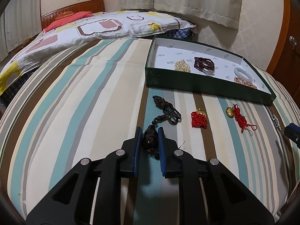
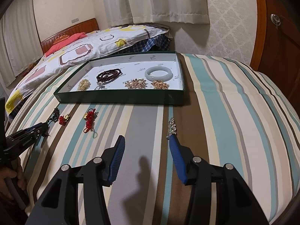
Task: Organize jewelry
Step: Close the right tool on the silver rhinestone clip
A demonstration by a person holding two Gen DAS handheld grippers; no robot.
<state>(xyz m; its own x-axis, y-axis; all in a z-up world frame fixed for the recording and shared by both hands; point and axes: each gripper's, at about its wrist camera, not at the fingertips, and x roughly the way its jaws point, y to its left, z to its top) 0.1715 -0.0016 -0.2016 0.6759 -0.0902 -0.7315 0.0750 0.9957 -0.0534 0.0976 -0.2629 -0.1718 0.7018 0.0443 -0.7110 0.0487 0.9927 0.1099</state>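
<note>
My left gripper [image 1: 149, 132] is shut on the dark pendant [image 1: 148, 139] of a brown cord necklace [image 1: 166, 109] lying on the striped bed. Two red knotted charms [image 1: 199, 119] [image 1: 241, 117] lie to its right. The green tray [image 1: 187, 80] holds a pearl piece [image 1: 182, 66], a dark red bead bracelet [image 1: 203, 62] and a jade bangle [image 2: 158, 73]. My right gripper [image 2: 146, 140] is open; its right fingertip [image 2: 173, 140] is next to a silver brooch [image 2: 172, 126]. The left gripper also shows in the right wrist view [image 2: 42, 128].
A patterned quilt [image 1: 90, 30] and red pillow [image 1: 71, 18] lie behind the tray. Two gold brooches [image 2: 136, 84] [image 2: 160, 84] sit in the tray's front. Curtains [image 2: 159, 1] and a wooden cabinet [image 2: 277, 37] stand beyond the bed.
</note>
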